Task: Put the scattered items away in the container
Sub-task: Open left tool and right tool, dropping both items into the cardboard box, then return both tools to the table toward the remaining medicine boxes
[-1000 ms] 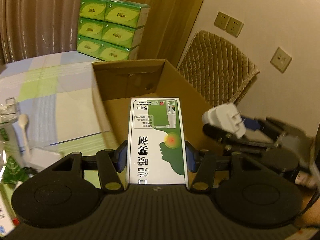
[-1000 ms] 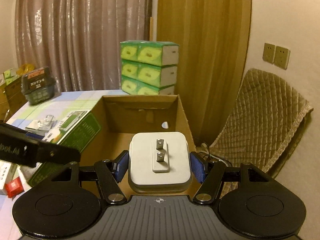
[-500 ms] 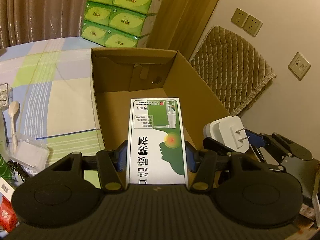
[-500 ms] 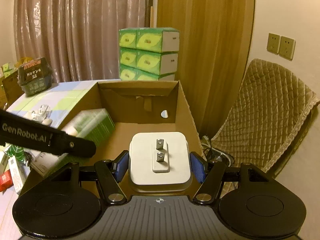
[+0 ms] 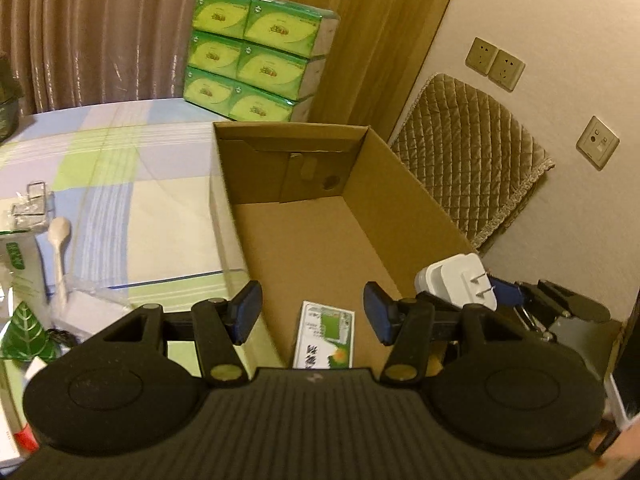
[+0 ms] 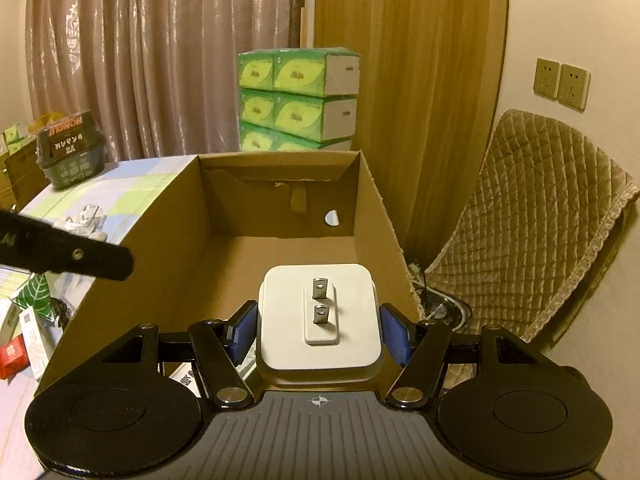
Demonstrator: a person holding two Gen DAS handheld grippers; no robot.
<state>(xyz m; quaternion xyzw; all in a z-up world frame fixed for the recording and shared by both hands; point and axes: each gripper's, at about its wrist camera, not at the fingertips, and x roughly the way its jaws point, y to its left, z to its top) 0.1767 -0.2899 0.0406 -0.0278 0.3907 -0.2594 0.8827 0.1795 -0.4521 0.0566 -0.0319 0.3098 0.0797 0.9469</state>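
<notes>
The open cardboard box (image 5: 404,184) stands on the checked tablecloth. A white and green spray carton (image 5: 325,336) lies flat on the box floor at its near end. Just above it, my left gripper (image 5: 312,308) hangs open, its blue pads clear of the carton. My right gripper (image 6: 318,332) is shut on a white plug charger (image 6: 318,316), prongs facing up, over the near right part of the box. In the left wrist view the charger (image 5: 460,284) sits above the box's right wall. A black finger of the left gripper (image 6: 80,254) reaches in from the left in the right wrist view.
Stacked green tissue packs (image 5: 256,68) stand behind the box. A white spoon (image 5: 60,240), clear plastic pieces (image 5: 30,204) and small packets (image 6: 28,320) lie left of it. A black basket (image 6: 70,152) sits at the far left. A quilted chair (image 6: 532,224) stands right.
The left gripper's jaws have parted and the spray carton has dropped from them onto the box floor. The right gripper keeps hold of the charger in place.
</notes>
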